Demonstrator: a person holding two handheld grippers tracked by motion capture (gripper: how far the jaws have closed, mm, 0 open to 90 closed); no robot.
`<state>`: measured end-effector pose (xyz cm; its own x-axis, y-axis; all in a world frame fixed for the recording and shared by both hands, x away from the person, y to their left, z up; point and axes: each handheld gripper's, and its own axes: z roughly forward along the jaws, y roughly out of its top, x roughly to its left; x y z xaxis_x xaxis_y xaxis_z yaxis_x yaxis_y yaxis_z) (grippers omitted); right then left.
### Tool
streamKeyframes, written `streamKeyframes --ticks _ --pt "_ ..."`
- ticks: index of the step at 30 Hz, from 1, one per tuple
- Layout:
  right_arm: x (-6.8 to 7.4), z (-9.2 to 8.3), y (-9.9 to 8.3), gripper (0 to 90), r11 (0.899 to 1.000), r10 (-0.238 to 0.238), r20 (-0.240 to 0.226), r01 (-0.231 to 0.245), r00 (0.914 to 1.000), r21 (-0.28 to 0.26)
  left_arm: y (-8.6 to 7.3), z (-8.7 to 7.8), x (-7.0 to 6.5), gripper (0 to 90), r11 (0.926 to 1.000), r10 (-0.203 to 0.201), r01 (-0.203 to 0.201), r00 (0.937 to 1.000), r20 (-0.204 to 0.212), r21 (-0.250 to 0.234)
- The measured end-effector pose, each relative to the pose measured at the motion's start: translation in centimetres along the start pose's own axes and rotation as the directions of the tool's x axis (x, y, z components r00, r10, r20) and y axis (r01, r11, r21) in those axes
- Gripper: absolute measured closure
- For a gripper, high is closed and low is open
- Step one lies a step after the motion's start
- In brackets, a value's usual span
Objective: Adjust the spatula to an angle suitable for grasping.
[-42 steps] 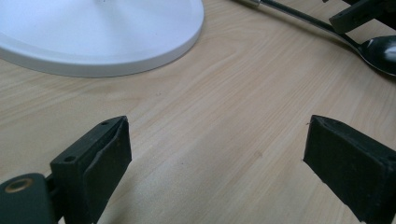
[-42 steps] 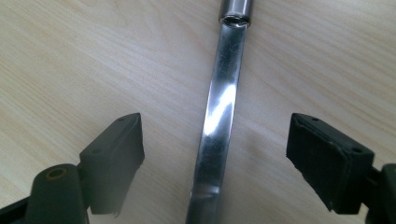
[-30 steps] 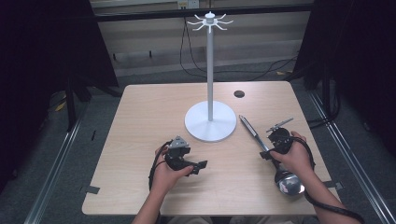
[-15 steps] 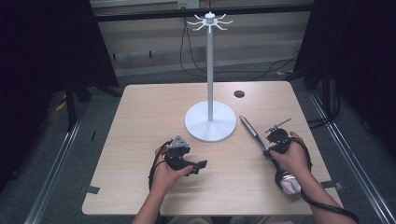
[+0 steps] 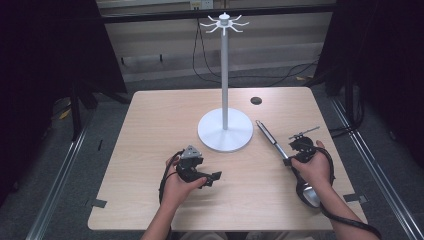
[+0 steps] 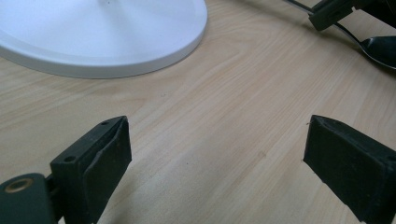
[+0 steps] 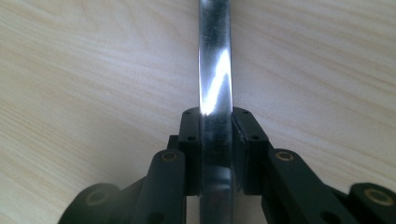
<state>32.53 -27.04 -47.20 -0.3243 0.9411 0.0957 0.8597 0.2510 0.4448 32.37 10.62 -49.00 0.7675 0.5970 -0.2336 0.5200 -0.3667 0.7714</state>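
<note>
We see the right hand-held gripper [image 7: 215, 144] just clenched around the ladle [image 5: 280, 150] handle, the ladle lying on the tabletop [image 5: 150, 120] right of the white stand [image 5: 225, 131]. The left hand-held gripper [image 6: 217, 154] rests released.

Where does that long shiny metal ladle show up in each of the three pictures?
High view: the shiny metal ladle lies right of the white round stand base, its handle gripped by the right gripper.
Left gripper view: its bowl sits at the top right corner.
Right gripper view: its handle runs up the middle, clamped between the jaws.
Shared landmark: the light wooden table.
</note>
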Motion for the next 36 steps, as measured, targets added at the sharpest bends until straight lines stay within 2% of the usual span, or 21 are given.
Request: streamKeyframes --ticks 4,5,7,8,13,22,29,32,33,36 --pt "-0.2 -0.5 -0.1 76.4 0.999 0.002 -0.003 -0.002 1.0000 -0.032 0.0 0.0 0.0 7.4 1.0000 0.003 -0.003 1.0000 -0.002 0.004" --pt "-0.3 -0.8 -0.1 76.5 0.998 0.017 -0.006 -0.017 0.9998 -0.057 0.0 0.0 0.0 7.4 1.0000 0.002 -0.002 1.0000 0.001 0.003" --pt "-0.5 -1.0 -0.1 76.4 0.997 0.014 -0.010 -0.014 0.9999 -0.072 0.0 0.0 0.0 7.4 1.0000 0.005 -0.005 1.0000 -0.002 0.005" --pt "-0.5 -1.2 -0.1 76.5 0.997 0.028 -0.011 -0.028 0.9996 -0.078 0.0 0.0 0.0 7.4 1.0000 0.001 -0.001 1.0000 -0.001 0.003" --pt "-0.8 -2.5 0.1 76.5 0.988 0.041 -0.026 -0.044 0.9988 -0.145 0.0 0.1 0.0 7.4 1.0000 0.008 -0.008 1.0000 0.001 0.005" --pt "-0.6 -4.0 0.4 76.5 0.977 0.034 -0.030 -0.040 0.9990 -0.209 0.0 0.1 -0.1 7.4 0.9999 0.009 -0.009 1.0000 0.001 0.005" --pt "-0.1 -4.8 0.5 76.5 0.960 0.038 -0.055 -0.052 0.9977 -0.276 0.0 0.1 -0.1 7.4 1.0000 0.008 -0.008 1.0000 0.001 0.004" --pt "0.2 -5.2 0.7 76.5 0.949 0.038 -0.076 -0.060 0.9964 -0.311 0.0 0.1 -0.1 7.4 1.0000 0.009 -0.009 1.0000 0.002 0.004" --pt "0.3 -5.3 0.7 76.5 0.948 0.045 -0.085 -0.070 0.9953 -0.310 0.0 0.2 -0.1 7.4 1.0000 0.009 -0.009 1.0000 0.002 0.004" --pt "0.5 -5.5 1.0 76.5 0.940 0.030 -0.098 -0.061 0.9947 -0.337 0.0 0.2 -0.1 7.3 0.9999 0.009 -0.009 1.0000 0.001 0.005"
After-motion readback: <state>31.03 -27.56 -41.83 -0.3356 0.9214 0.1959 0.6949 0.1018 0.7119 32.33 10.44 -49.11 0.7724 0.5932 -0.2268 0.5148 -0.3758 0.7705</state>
